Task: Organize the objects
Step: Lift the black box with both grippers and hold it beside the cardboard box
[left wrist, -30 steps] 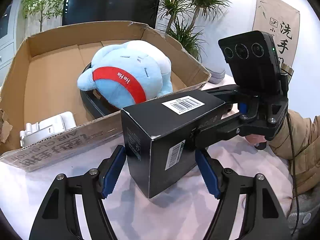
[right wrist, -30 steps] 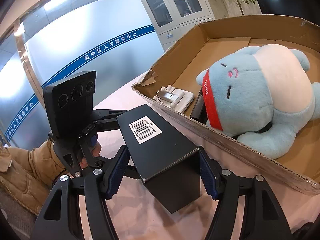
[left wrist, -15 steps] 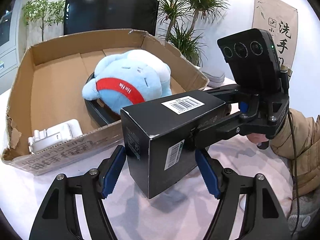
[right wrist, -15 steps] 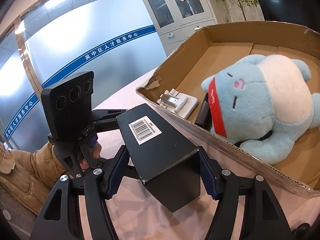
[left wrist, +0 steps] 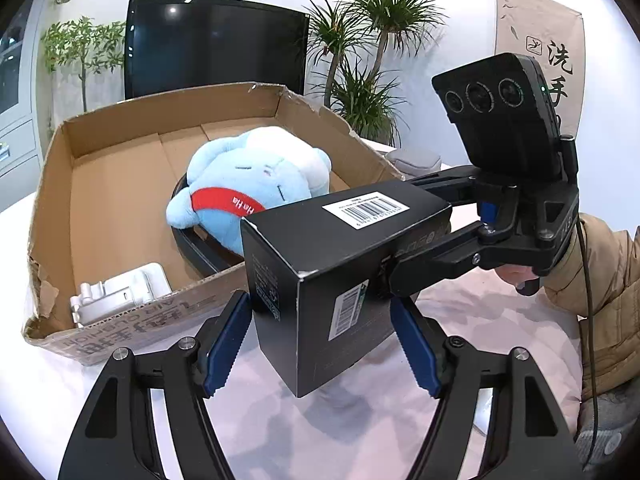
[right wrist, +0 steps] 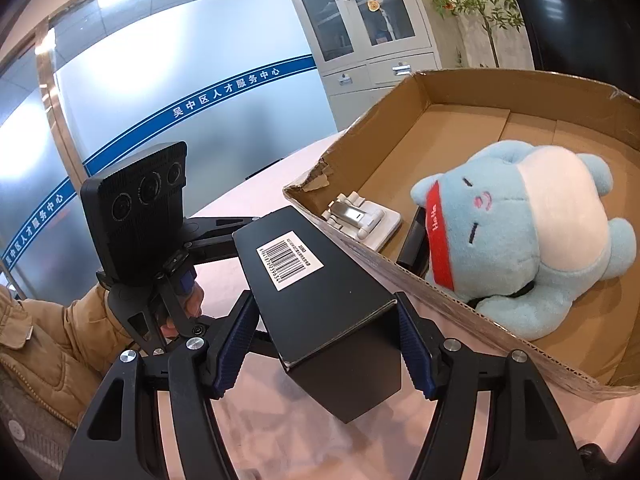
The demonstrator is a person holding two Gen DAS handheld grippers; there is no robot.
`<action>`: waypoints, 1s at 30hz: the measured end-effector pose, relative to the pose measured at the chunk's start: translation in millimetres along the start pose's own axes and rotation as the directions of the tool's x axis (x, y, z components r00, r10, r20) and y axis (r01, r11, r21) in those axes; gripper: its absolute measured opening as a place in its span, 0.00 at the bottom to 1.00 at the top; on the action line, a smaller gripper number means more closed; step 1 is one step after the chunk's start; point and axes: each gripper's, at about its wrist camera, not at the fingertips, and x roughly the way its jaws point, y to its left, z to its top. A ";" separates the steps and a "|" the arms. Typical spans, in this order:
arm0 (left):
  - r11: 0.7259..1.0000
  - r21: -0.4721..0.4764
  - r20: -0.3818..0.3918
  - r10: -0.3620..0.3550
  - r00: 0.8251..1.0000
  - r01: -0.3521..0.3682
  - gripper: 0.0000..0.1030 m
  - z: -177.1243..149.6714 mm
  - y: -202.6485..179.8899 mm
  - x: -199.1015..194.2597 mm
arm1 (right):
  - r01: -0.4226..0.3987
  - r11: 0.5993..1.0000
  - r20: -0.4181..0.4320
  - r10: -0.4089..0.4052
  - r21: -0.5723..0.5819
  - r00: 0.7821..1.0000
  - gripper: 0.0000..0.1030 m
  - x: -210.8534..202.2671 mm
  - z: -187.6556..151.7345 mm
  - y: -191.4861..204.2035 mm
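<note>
Left hand-held gripper (left wrist: 320,344): blue pads either side of the near end of the black box (left wrist: 320,264). Left pad sits against the box's face; right pad close at the opposite face, contact not clear. Jaws look clamped on the box.

Right hand-held gripper (right wrist: 326,344): pads flank the other end of the same box (right wrist: 320,292), both pressed to its sides. Clamped on the box. From the left view this gripper (left wrist: 404,248) reaches in from the right, its fingers gripping the box's far end, a camera block on top.

Box: long, black, white barcode label on the upper face, a second barcode on a side face. Held between the two grippers, tilted, lifted above the desk (left wrist: 360,420), which has a pale pink cover. Shadow falls on the cover beneath. The box hangs just outside the carton's near wall, not inside.

Carton (left wrist: 120,320): open, brown, shallow, torn at one near corner, print on its outer wall. Inside, near corner: a white gadget (left wrist: 116,292) with a metal clip. Further in: a blue plush (left wrist: 256,188) with red band, lying on a black ring-shaped item (left wrist: 200,248).

Beyond: dark screen (left wrist: 216,44), potted plants (left wrist: 368,64), wall scroll (left wrist: 540,52). Right view shows a grey cabinet (right wrist: 360,40) and frosted glass wall (right wrist: 180,92) with a blue stripe.
</note>
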 end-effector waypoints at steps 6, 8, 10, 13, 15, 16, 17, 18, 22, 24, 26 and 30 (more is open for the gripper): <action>1.000 0.005 0.008 0.003 1.000 -0.003 0.69 0.2 -1.2 -4.6 | 0.011 1.000 -0.004 -0.011 -0.016 1.000 0.64 -1.0 3.7 4.9; 1.000 0.004 0.008 0.004 1.000 -0.004 0.69 0.3 -0.8 -5.1 | 0.013 1.000 -0.006 -0.014 -0.019 1.000 0.64 -0.9 4.3 5.7; 1.000 0.006 0.010 0.006 1.000 -0.006 0.69 0.3 -0.8 -5.7 | 0.012 1.000 -0.007 -0.013 -0.020 1.000 0.64 -0.9 4.7 6.0; 1.000 0.004 0.012 0.008 1.000 -0.008 0.69 1.0 0.4 -6.2 | 0.013 1.000 -0.009 -0.013 -0.025 1.000 0.64 -0.6 6.3 6.9; 1.000 0.001 0.014 0.009 1.000 -0.009 0.69 1.4 1.8 -6.6 | 0.014 0.999 -0.011 -0.015 -0.031 1.000 0.64 -0.1 7.8 7.9; 1.000 0.001 0.015 0.011 1.000 -0.011 0.69 1.3 2.1 -6.8 | 0.014 0.999 -0.012 -0.015 -0.034 1.000 0.64 0.1 8.5 8.1; 1.000 0.000 0.016 0.013 1.000 -0.013 0.69 1.4 2.6 -7.1 | 0.013 0.999 -0.012 -0.013 -0.035 1.000 0.64 0.5 9.1 8.1; 1.000 -0.001 0.017 0.014 1.000 -0.014 0.69 1.4 3.2 -7.5 | 0.011 0.999 -0.013 -0.011 -0.035 1.000 0.64 0.9 9.5 8.0; 1.000 -0.003 0.016 0.015 1.000 -0.015 0.69 1.2 5.1 -7.6 | 0.008 0.999 -0.014 -0.008 -0.037 1.000 0.64 2.7 10.3 7.8; 1.000 -0.003 0.014 0.014 1.000 -0.014 0.69 1.2 5.8 -7.0 | 0.007 0.999 -0.014 -0.008 -0.036 1.000 0.64 3.2 10.1 8.0; 1.000 -0.002 0.013 0.014 1.000 -0.014 0.69 0.8 6.4 -7.0 | 0.006 0.999 -0.016 -0.006 -0.037 1.000 0.64 3.3 10.1 7.7; 1.000 -0.002 0.012 0.015 1.000 -0.015 0.69 0.5 7.0 -6.9 | 0.004 0.999 -0.017 -0.004 -0.037 1.000 0.64 3.6 9.9 7.3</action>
